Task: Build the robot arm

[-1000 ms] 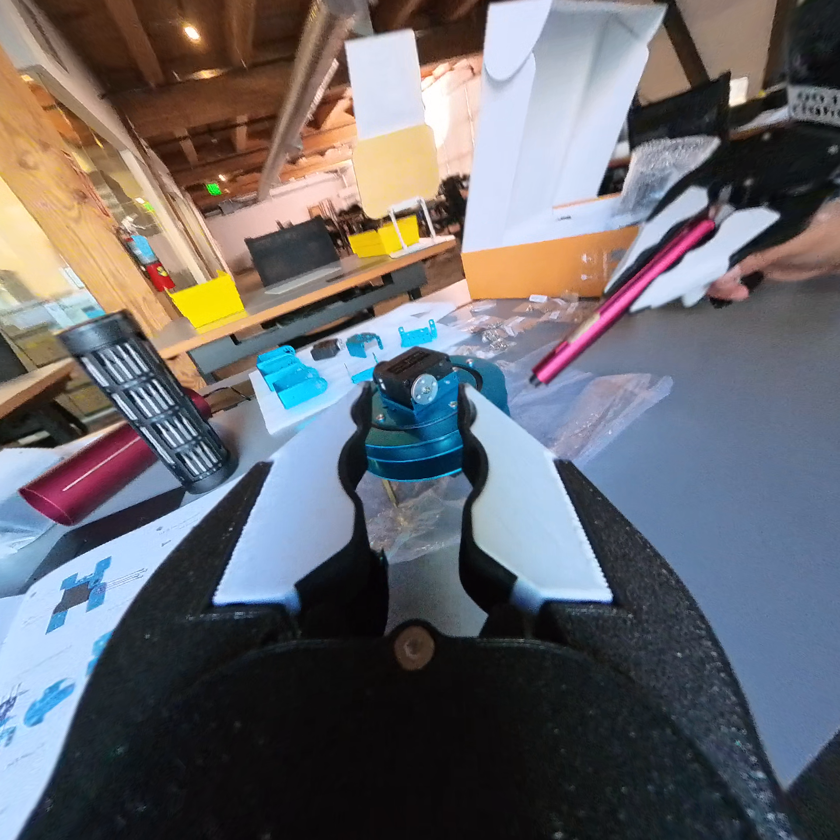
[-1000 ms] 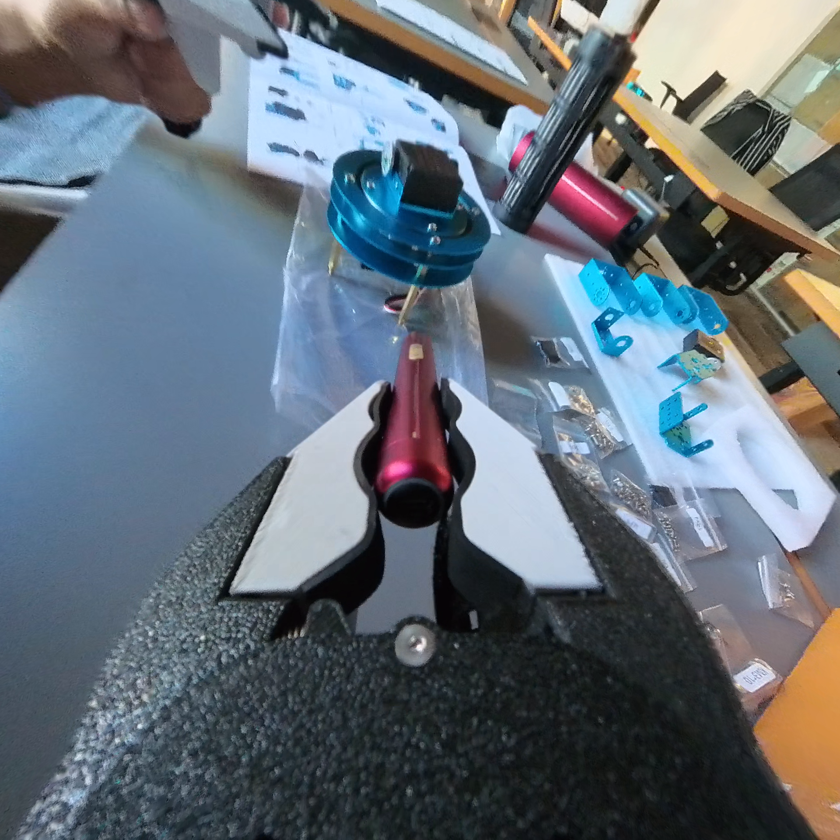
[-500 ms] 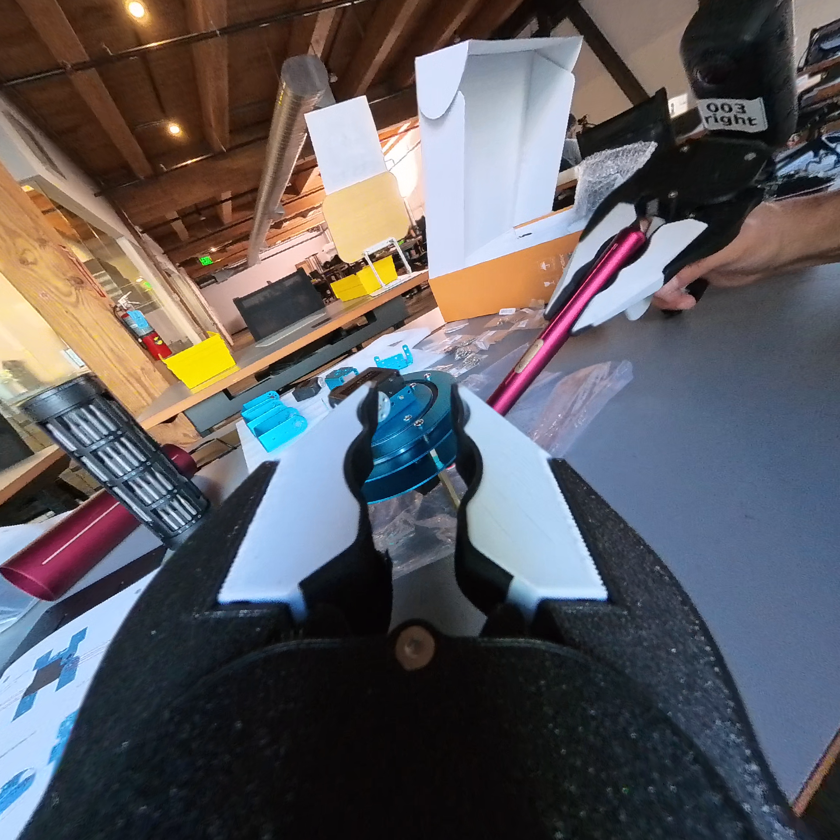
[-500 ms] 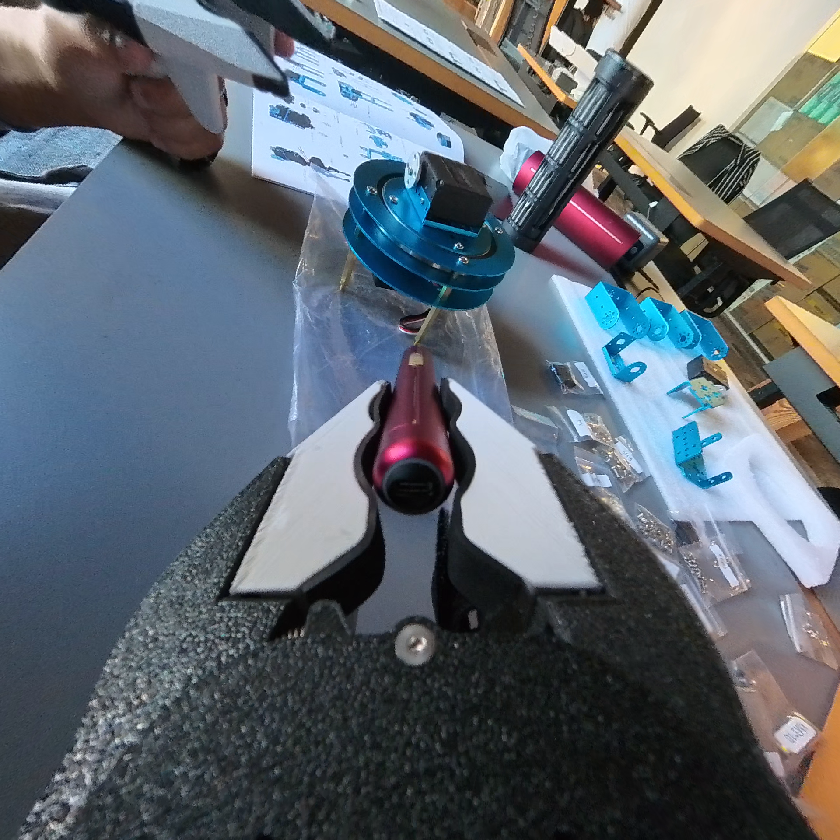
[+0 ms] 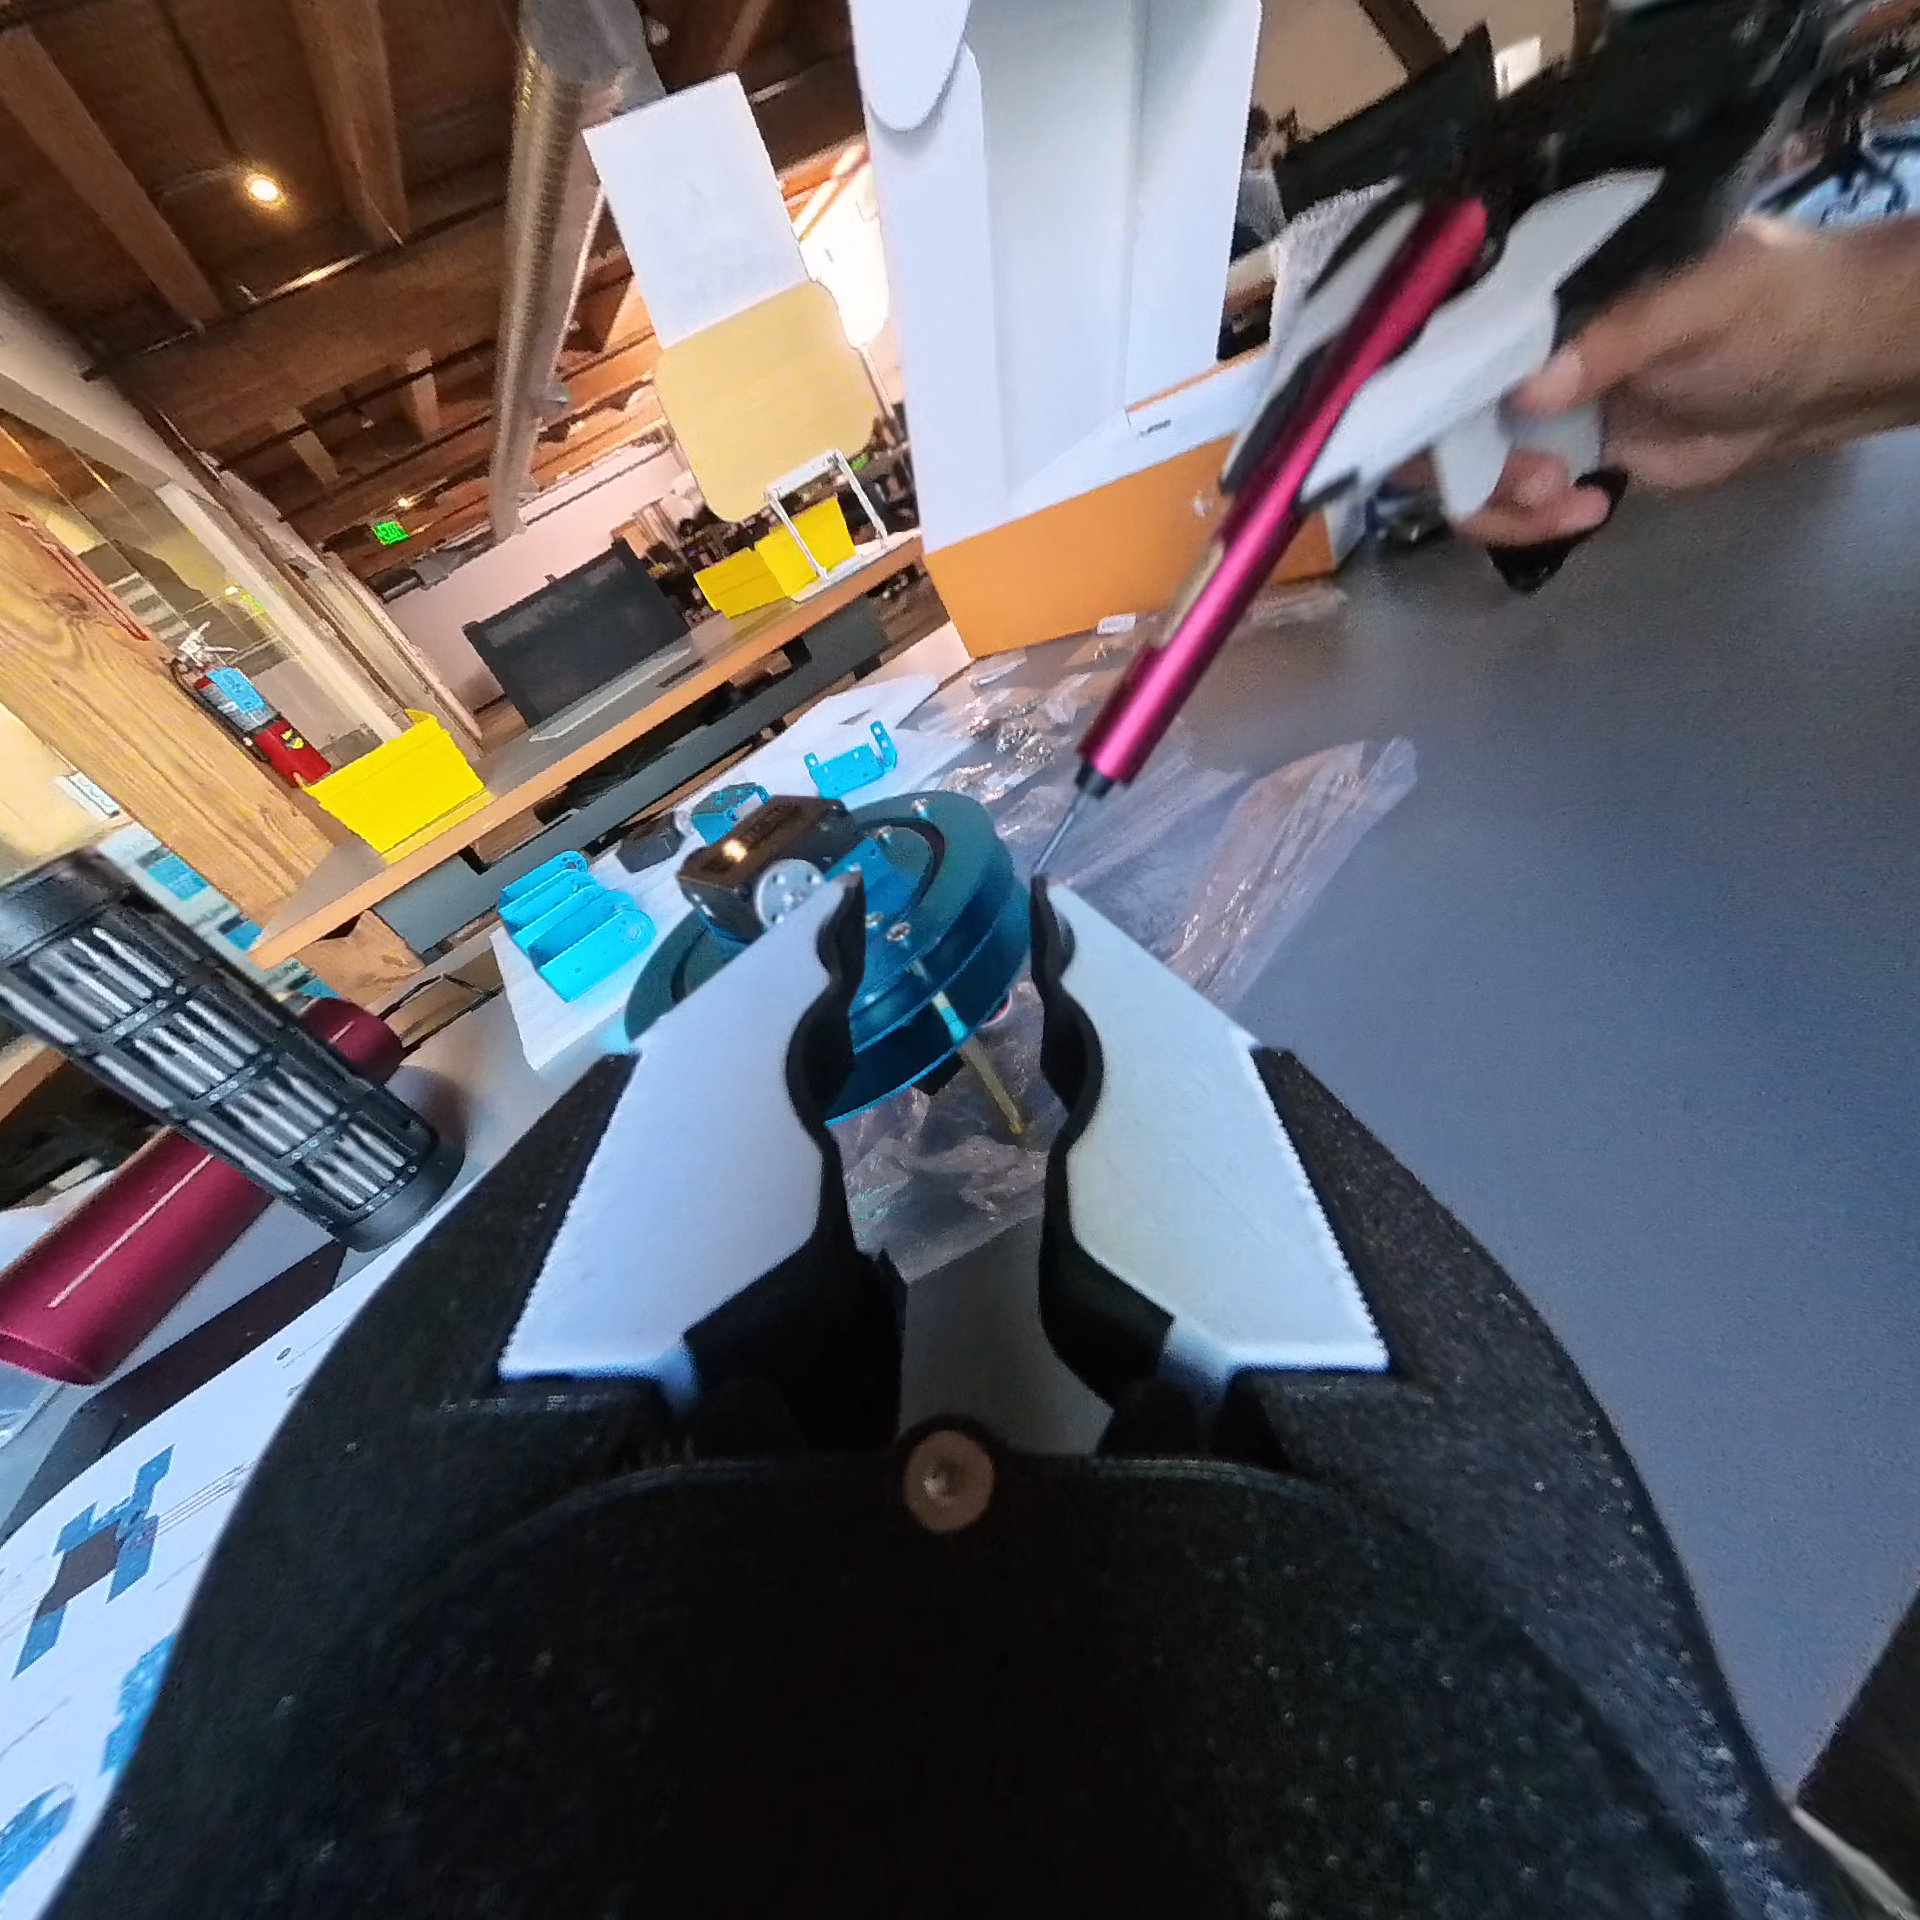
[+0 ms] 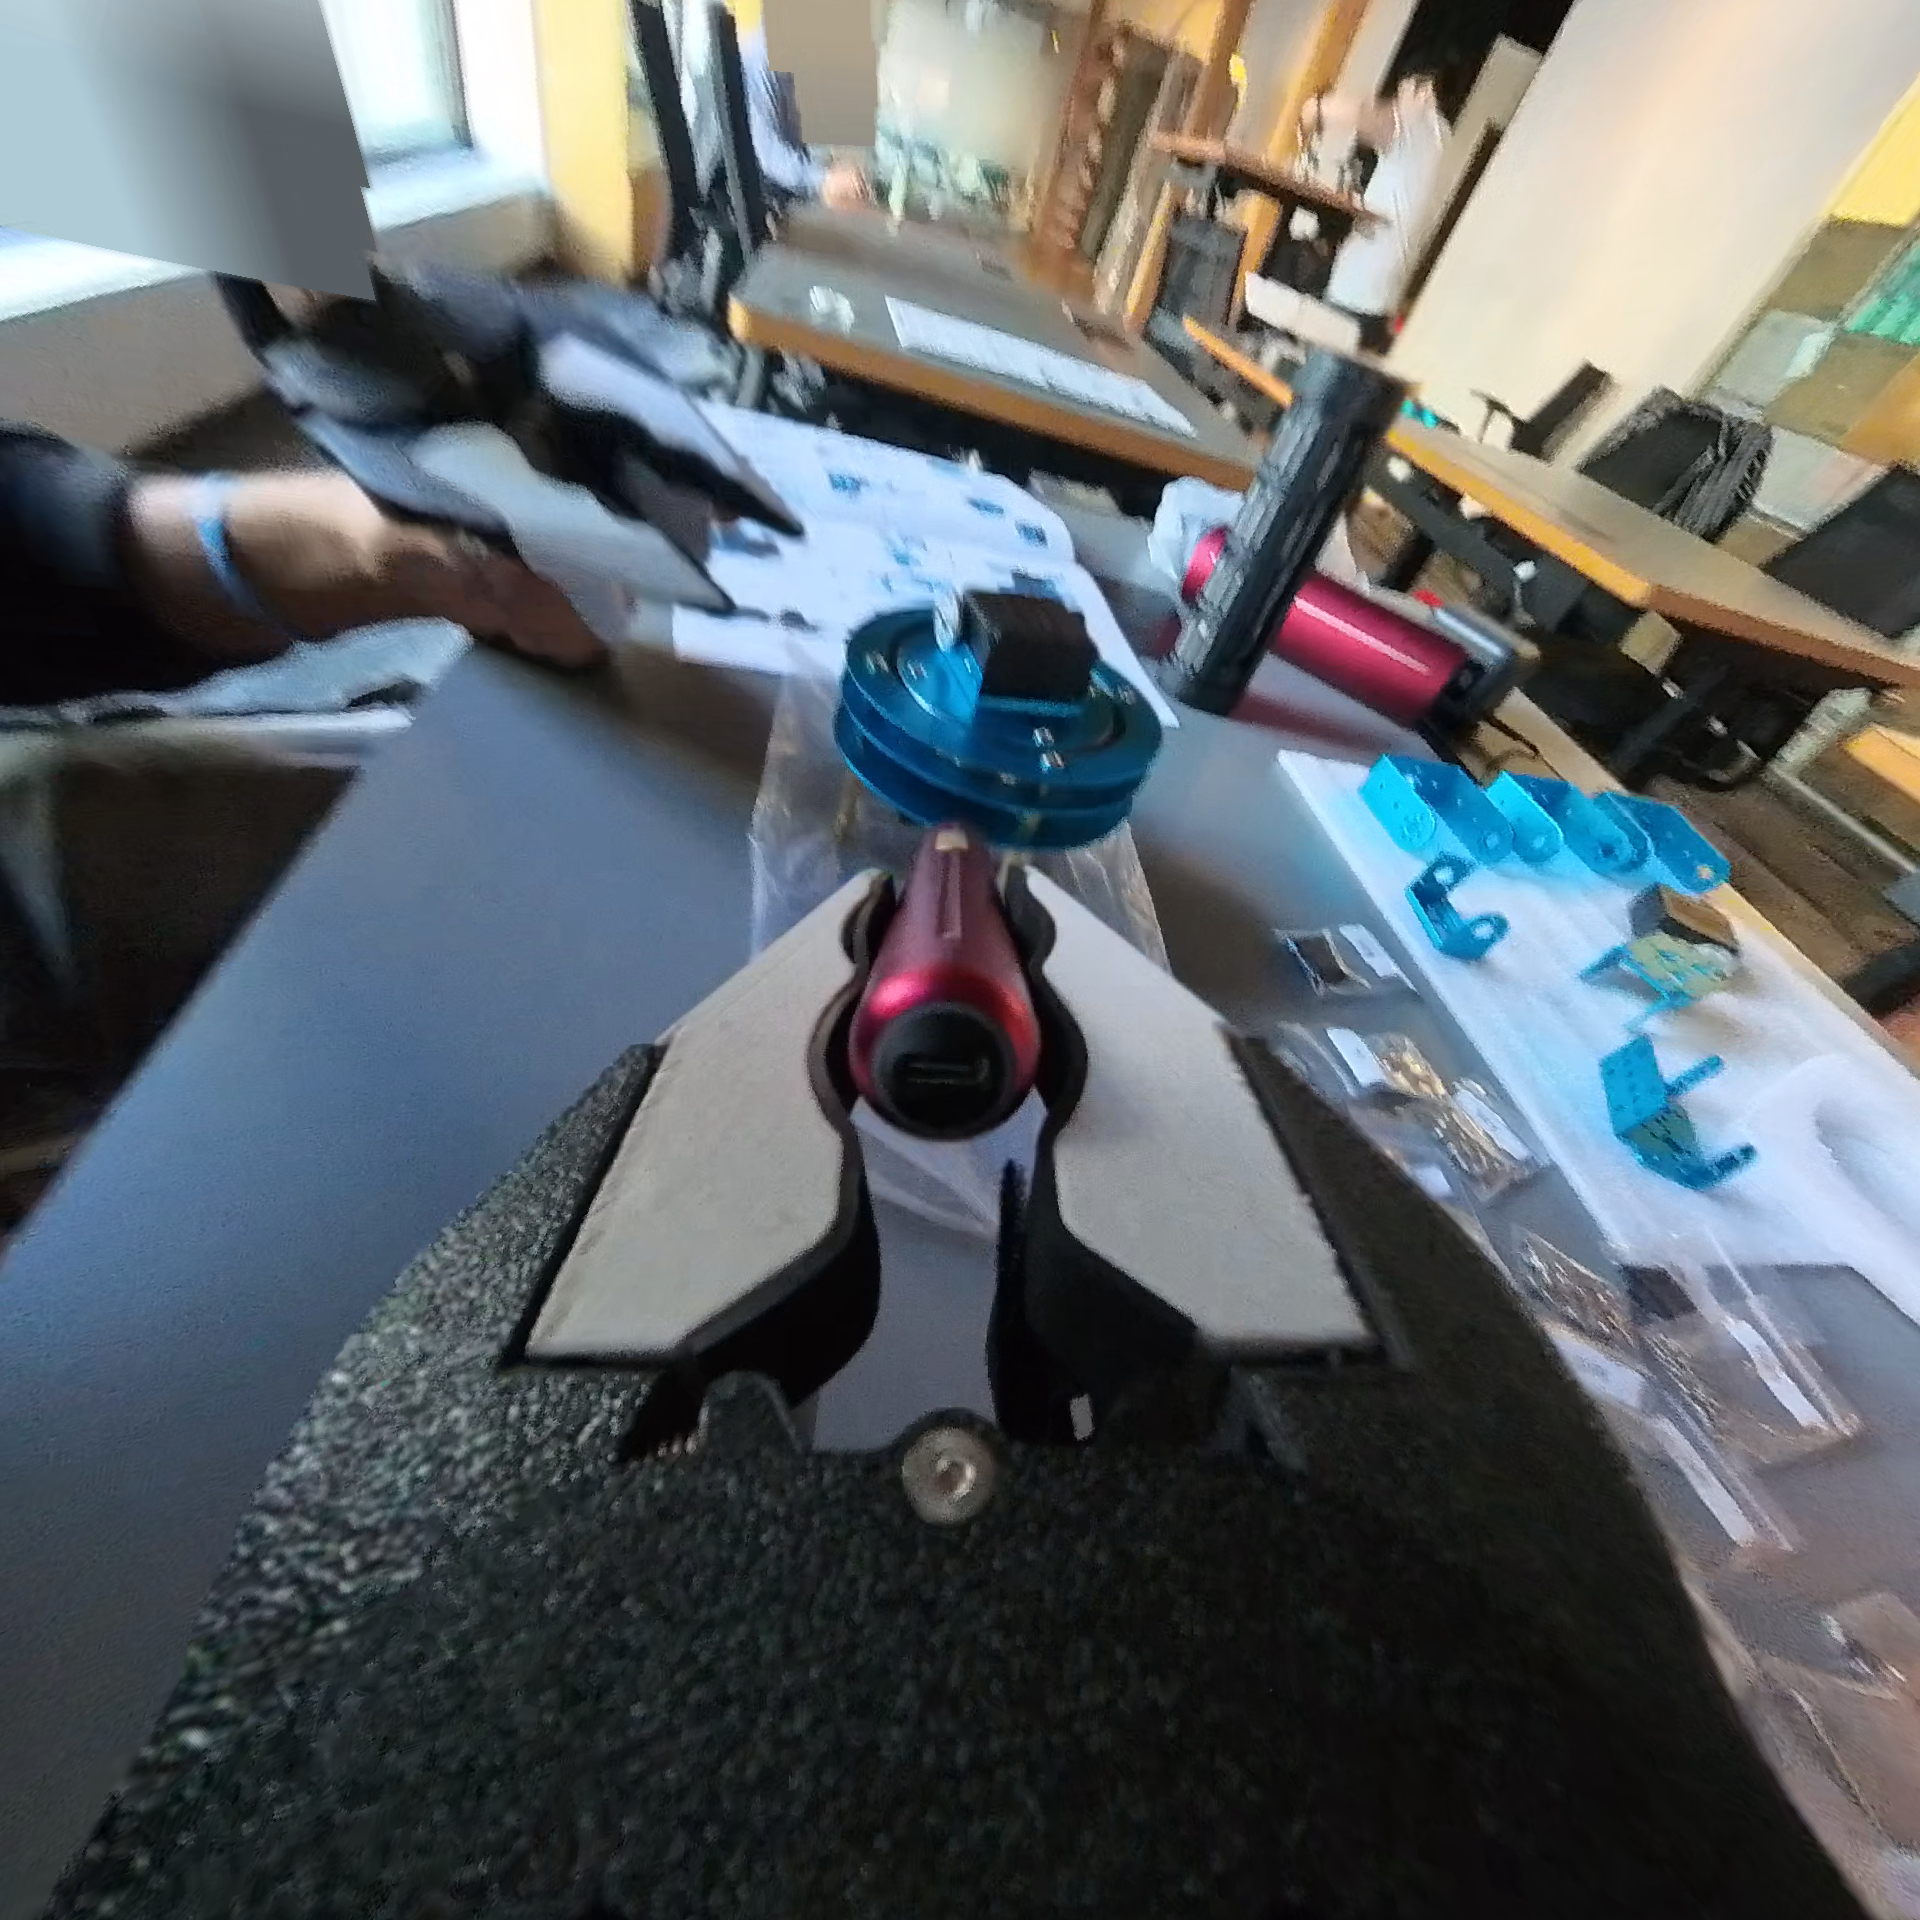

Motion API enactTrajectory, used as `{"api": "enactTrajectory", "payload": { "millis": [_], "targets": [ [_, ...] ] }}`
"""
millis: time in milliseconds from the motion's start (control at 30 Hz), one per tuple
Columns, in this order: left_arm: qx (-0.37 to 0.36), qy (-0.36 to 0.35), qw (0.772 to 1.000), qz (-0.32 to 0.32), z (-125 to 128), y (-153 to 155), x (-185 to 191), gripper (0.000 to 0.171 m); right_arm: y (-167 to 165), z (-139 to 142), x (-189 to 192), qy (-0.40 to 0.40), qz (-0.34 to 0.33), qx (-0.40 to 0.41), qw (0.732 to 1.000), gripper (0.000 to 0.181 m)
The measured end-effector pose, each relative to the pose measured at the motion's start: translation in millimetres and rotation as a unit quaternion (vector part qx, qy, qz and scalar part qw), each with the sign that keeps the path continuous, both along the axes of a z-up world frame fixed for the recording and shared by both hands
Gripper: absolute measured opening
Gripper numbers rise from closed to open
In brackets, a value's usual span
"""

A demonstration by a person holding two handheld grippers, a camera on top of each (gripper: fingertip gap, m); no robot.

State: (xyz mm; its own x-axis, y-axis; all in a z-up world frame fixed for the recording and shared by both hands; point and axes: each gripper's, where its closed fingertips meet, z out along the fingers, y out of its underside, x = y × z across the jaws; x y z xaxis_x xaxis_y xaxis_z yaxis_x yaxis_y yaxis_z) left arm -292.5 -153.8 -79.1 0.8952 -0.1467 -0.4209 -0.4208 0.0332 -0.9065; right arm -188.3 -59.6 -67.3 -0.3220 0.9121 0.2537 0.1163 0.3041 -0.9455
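A blue stacked-disc assembly with a black servo on top stands on short brass legs on a clear plastic bag. My left gripper is open and empty and points at the assembly from a short way off. In the right wrist view it shows at the upper left, apart from the discs. My right gripper is shut on a red electric screwdriver. In the left wrist view the screwdriver slants down, with its bit close to the discs' right rim.
On the grey table are a black bit-holder cylinder, a maroon tube, white foam with blue brackets, small bags of screws and printed sheets. An open orange-and-white box stands behind. My right fingertips sit around 15 centimetres from my left ones.
My right gripper has tilted the screwdriver steeper and brought its bit close to the discs' rim. My left gripper has shifted a little and stays open. Both views are now motion-blurred.
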Motion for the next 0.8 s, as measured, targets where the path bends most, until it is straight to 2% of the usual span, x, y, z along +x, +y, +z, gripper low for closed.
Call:
{"api": "enactTrajectory", "payload": {
  "millis": [100, 167, 300, 367, 600, 700, 767, 800],
  "targets": [
    [-0.039, -0.017, 0.999, -0.027, -7.5, 4.4, 3.8, 0.027, -15.0, 20.3, 6.5, 0.030, 0.042, -0.041, 0.998, 0.021],
    [-0.080, -0.079, 0.992, -0.061, -10.1, 8.5, 3.6, 0.025, -21.9, 30.0, 8.6, 0.044, 0.056, -0.059, 0.996, 0.021],
    [-0.097, -0.235, 0.951, -0.178, 7.1, 6.9, 16.8, 0.026, -37.0, 42.4, 9.7, 0.068, 0.089, -0.099, 0.989, 0.021],
    [-0.102, -0.278, 0.929, -0.224, 14.2, 3.5, 21.4, 0.026, -43.9, 45.8, 9.6, 0.073, 0.104, -0.116, 0.985, 0.021],
    [-0.111, -0.280, 0.919, -0.254, 14.3, -2.5, 27.6, 0.024, -54.1, 51.0, 9.2, 0.080, 0.123, -0.143, 0.979, 0.021],
    [-0.111, -0.275, 0.919, -0.259, 14.2, -4.0, 29.6, 0.016, -52.0, 52.4, 9.8, 0.082, 0.119, -0.143, 0.979, 0.022],
    [-0.109, -0.273, 0.919, -0.263, 14.8, -5.3, 30.6, 0.003, -50.9, 53.9, 11.5, 0.082, 0.121, -0.147, 0.978, 0.021],
    [-0.106, -0.271, 0.920, -0.264, 15.5, -5.6, 30.9, 0.002, -49.8, 55.4, 12.0, 0.086, 0.119, -0.150, 0.978, 0.021]
  ]
}}
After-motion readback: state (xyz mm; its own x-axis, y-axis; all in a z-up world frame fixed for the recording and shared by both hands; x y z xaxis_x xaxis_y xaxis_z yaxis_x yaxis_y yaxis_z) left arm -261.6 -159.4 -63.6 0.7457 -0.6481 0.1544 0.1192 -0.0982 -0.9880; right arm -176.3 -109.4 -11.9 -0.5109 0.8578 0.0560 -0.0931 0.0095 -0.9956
